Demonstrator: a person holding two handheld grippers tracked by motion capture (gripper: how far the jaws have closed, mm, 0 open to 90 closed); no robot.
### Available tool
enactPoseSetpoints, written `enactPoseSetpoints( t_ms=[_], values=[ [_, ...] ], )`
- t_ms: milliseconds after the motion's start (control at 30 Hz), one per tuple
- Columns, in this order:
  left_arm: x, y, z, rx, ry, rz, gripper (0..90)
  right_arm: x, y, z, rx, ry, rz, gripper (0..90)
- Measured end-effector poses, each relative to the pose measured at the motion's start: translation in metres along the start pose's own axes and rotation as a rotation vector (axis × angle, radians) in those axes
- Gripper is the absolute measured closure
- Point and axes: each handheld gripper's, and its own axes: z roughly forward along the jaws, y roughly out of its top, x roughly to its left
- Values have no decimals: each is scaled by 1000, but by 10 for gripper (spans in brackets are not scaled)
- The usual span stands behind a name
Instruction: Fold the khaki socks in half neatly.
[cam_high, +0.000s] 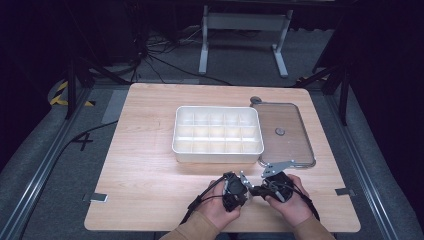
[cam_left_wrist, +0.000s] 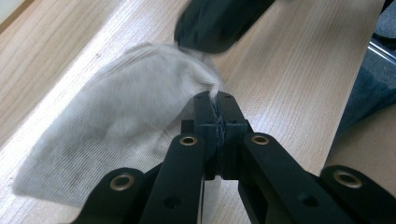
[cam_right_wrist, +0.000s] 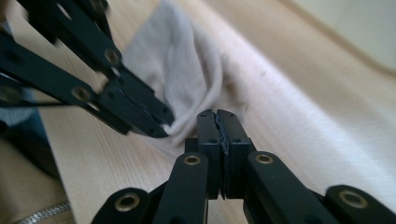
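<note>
A small pale grey cloth (cam_left_wrist: 121, 126) lies on the wooden table (cam_high: 150, 170) near its front edge. My left gripper (cam_left_wrist: 217, 95) is shut on one edge of that cloth. In the right gripper view the cloth (cam_right_wrist: 180, 70) lies just beyond my right gripper (cam_right_wrist: 218, 113), whose jaws are shut. I cannot tell whether fabric is caught between them. The left gripper (cam_right_wrist: 161, 123) pinches the cloth close beside it. From above, the left gripper (cam_high: 246, 184) and the right gripper (cam_high: 257, 190) meet tip to tip, each held in a hand.
A white compartment box (cam_high: 218, 156) stands mid-table, with several empty cells. Its clear lid (cam_high: 282, 132) lies flat to the right of it. Bare wood stretches to the left. The table's front edge runs just under the hands.
</note>
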Motion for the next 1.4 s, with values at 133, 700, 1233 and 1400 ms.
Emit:
enactPoseSetpoints(
  t_ms=[133, 700, 1233, 1400],
  values=[
    [0, 0, 3, -3, 0, -6, 889, 7, 5, -8, -59, 26, -18, 898],
    [4, -3, -15, -37, -23, -6, 869, 5, 1, 17, 8, 14, -19, 898],
    [32, -12, -15, -67, 97, -115, 892, 5, -1, 17, 7, 23, -18, 898],
    [35, -14, -12, -49, 83, -137, 895, 3, -3, 17, 18, 37, -6, 898]
  ],
)
